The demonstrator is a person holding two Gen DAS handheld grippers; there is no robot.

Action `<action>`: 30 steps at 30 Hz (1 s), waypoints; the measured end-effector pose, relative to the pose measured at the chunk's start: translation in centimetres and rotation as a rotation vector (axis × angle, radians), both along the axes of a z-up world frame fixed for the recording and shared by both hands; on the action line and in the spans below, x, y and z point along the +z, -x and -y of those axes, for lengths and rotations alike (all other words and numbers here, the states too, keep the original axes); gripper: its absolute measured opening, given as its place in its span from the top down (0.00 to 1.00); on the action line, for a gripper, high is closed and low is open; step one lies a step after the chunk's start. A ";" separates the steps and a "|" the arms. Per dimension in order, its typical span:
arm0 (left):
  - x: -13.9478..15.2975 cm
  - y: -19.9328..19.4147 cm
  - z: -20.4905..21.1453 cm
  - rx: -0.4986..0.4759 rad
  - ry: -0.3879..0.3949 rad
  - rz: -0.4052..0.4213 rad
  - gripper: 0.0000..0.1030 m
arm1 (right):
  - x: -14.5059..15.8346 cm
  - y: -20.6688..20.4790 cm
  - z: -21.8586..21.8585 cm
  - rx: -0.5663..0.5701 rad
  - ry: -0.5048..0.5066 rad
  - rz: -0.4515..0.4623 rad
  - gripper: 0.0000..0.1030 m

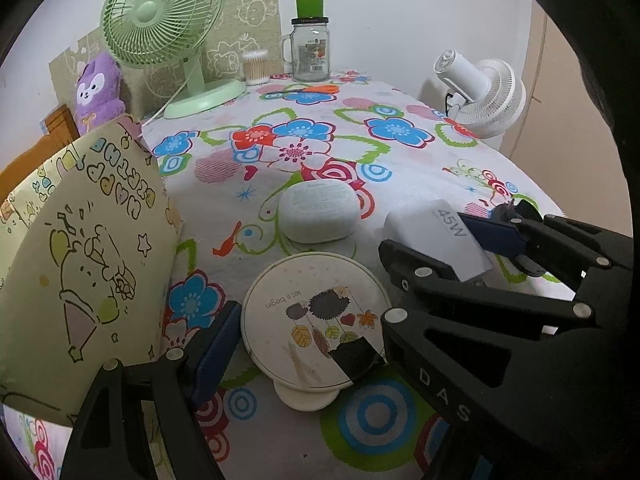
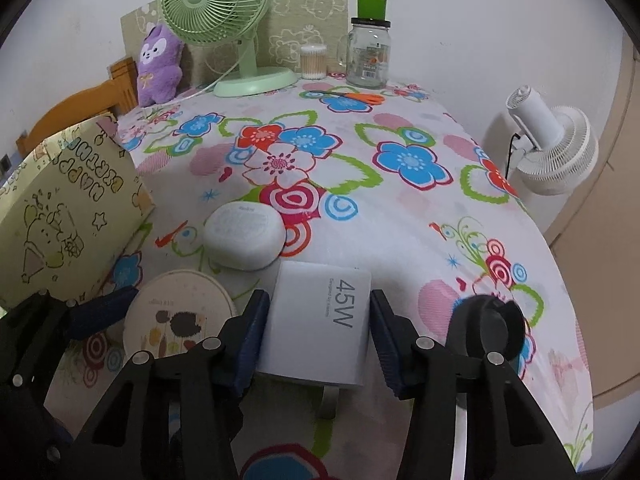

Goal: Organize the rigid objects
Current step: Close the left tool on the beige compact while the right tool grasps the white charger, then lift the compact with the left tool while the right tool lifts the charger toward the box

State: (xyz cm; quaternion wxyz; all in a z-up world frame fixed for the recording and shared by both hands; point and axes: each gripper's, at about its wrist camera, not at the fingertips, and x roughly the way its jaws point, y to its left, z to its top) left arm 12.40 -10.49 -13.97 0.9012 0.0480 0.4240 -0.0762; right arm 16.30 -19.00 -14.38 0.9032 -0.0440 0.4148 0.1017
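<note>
While flat on the cloth, charger (image 2: 320, 324) between right gripper's (image 2: 318, 340) fingers (image 2: 248, 336)

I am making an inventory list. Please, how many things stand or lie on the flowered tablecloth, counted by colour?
White: 3, the earbud case, the 45W charger, the round hedgehog box
Green: 1, the desk fan
Orange: 1, the scissors
Clear: 2, the glass jar, the cotton swab tub
Total: 7

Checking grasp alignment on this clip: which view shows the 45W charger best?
The right wrist view: the charger sits centred between the right gripper fingers, label readable. The left wrist view shows the charger only obliquely at the right, partly hidden by that gripper's fingers.
</note>
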 end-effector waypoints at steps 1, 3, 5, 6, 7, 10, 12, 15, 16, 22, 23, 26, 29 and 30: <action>0.0 0.1 0.1 -0.003 0.000 0.003 0.19 | 0.0 0.1 0.1 -0.003 -0.005 -0.006 0.50; 0.1 0.4 0.3 -0.011 0.001 0.005 0.19 | 0.1 0.4 0.4 -0.016 -0.015 -0.016 0.50; 0.2 0.7 0.4 -0.019 0.005 0.006 0.19 | 0.1 0.7 0.6 -0.024 -0.024 -0.023 0.50; 0.3 0.8 0.5 -0.022 0.005 0.006 0.19 | 0.1 0.9 0.8 -0.032 -0.030 -0.028 0.50; 0.3 1.0 0.6 -0.025 0.005 0.007 0.19 | 0.2 1.1 0.9 -0.036 -0.033 -0.031 0.51; 0.6 1.6 0.8 -0.035 0.005 0.010 0.19 | 0.2 1.7 1.2 -0.050 -0.045 -0.043 0.51; 0.8 1.9 0.9 -0.039 0.007 0.014 0.19 | 0.4 2.1 1.4 -0.058 -0.051 -0.043 0.51; 1.2 2.5 1.1 -0.047 0.011 0.025 0.19 | 0.8 2.8 1.5 -0.069 -0.050 -0.034 0.51; 1.3 2.7 1.2 -0.049 0.013 0.027 0.19 | 0.9 3.0 1.6 -0.071 -0.049 -0.032 0.51; 2.0 3.7 1.1 -0.055 0.033 0.034 0.19 | 1.7 4.2 1.7 -0.087 -0.047 -0.023 0.51; 2.1 3.8 1.1 -0.055 0.035 0.036 0.19 | 1.9 4.4 1.7 -0.089 -0.046 -0.019 0.51; 2.6 4.3 1.1 -0.060 0.039 0.044 0.19 | 2.4 5.1 1.7 -0.097 -0.045 -0.009 0.51; 3.1 4.8 1.1 -0.064 0.035 0.055 0.19 | 2.9 5.6 1.7 -0.101 -0.043 0.000 0.51; 3.2 5.0 1.1 -0.065 0.034 0.058 0.19 | 3.1 5.8 1.7 -0.103 -0.043 0.002 0.51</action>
